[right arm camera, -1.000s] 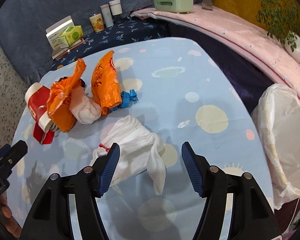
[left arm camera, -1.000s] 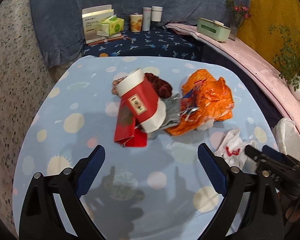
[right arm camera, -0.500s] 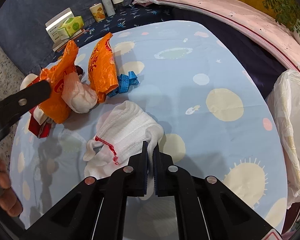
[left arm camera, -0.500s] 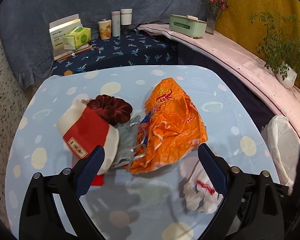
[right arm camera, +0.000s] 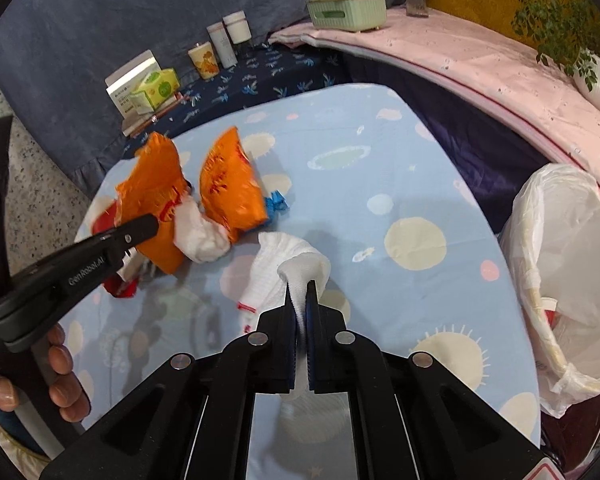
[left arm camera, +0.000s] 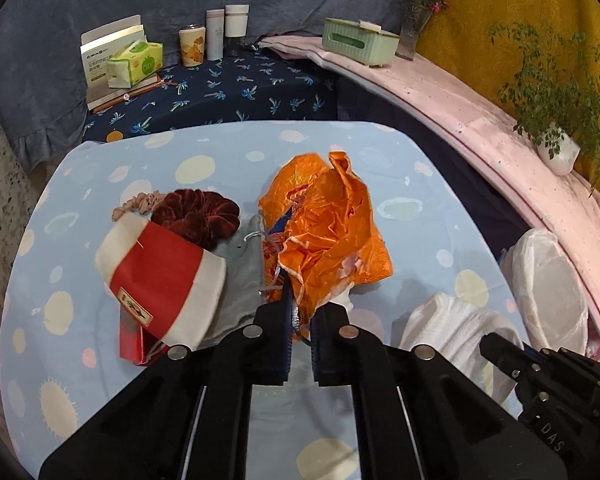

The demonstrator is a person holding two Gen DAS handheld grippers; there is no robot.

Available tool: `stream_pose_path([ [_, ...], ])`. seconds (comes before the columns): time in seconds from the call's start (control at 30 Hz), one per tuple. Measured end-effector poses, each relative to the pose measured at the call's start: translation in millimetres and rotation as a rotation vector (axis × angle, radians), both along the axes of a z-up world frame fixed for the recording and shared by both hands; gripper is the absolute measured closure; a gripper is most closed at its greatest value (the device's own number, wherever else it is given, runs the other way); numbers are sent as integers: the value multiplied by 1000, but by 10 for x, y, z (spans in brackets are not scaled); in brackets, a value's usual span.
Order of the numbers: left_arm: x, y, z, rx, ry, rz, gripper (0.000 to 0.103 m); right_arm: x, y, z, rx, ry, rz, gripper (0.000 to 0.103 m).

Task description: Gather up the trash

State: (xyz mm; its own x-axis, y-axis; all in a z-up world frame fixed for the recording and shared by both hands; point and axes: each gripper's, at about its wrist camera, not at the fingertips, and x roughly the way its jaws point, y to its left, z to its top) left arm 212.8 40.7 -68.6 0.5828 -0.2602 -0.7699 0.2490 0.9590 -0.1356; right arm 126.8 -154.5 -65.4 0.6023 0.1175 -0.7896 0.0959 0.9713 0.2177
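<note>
The right gripper (right arm camera: 301, 312) is pinching a fold of the white cloth (right arm camera: 284, 276), lifted toward the lined bin (right arm camera: 572, 264) at its right (presumably for disposal). The left gripper (left arm camera: 300, 320), closing, nips the orange wrapper (left arm camera: 328, 232) left of that bin.

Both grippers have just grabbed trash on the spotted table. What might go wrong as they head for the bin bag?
1. The left gripper is closing on only the frayed lower edge of the orange wrapper; it may tear or slip out.
2. The wrapper touches the grey pouch and its cord, so lifting may drag them along.
3. The right gripper pinches one fold of the white cloth; the hanging rest could snag the bin bag rim.
</note>
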Motion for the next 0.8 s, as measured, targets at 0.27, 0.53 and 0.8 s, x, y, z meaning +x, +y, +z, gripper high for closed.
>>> stream_pose_path([
  [0.27, -192, -44, 485, -62, -66, -27, 97, -153, -72, 572, -6, -120, -2, 99],
  [0.53, -410, -323, 1005, -113, -147, -90, 97, -336, -382, 1138, -18, -241, -51, 99],
  [0.8, -596, -876, 1356, -170, -184, -196, 97, -570, -907, 1486, -42, -325, -143, 99],
])
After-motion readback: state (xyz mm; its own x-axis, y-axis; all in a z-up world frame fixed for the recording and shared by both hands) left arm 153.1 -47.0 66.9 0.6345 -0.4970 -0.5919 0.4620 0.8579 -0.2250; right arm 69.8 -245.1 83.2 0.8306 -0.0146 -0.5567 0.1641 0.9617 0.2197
